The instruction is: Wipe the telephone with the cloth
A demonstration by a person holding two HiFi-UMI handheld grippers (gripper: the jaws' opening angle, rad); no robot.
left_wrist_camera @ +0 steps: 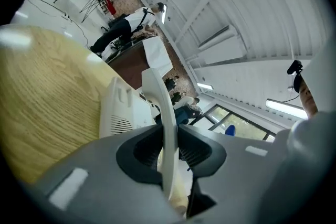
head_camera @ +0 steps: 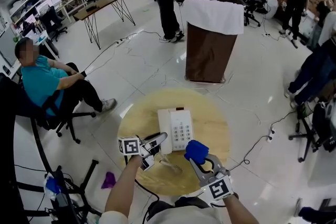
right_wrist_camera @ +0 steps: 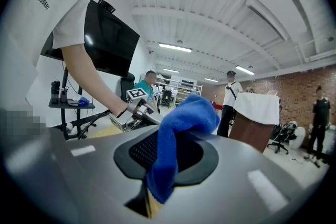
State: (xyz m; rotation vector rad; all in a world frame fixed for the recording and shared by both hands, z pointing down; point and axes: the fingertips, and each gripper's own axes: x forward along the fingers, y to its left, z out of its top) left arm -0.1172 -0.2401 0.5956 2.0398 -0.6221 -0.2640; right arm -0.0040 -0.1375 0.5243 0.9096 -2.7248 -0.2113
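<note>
Two claws share the work in the head view: the left gripper holds the handset at the near left of the telephone on the round table, probably to bare its cradle. In the left gripper view, the jaws are clamped on the handset's edge. In the right gripper view, the right gripper pinches the blue cloth, which bunches forward, ready for wiping.

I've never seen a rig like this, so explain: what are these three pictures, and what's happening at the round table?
No robot: a person holds a two-jawed tool in each hand. One picture comes from a camera on the person's head, looking down; the other two from cameras riding on the tools. On the wooden table sits a white telephone. The left tool is clamped on its handset; the right tool grips a blue cloth.
</note>
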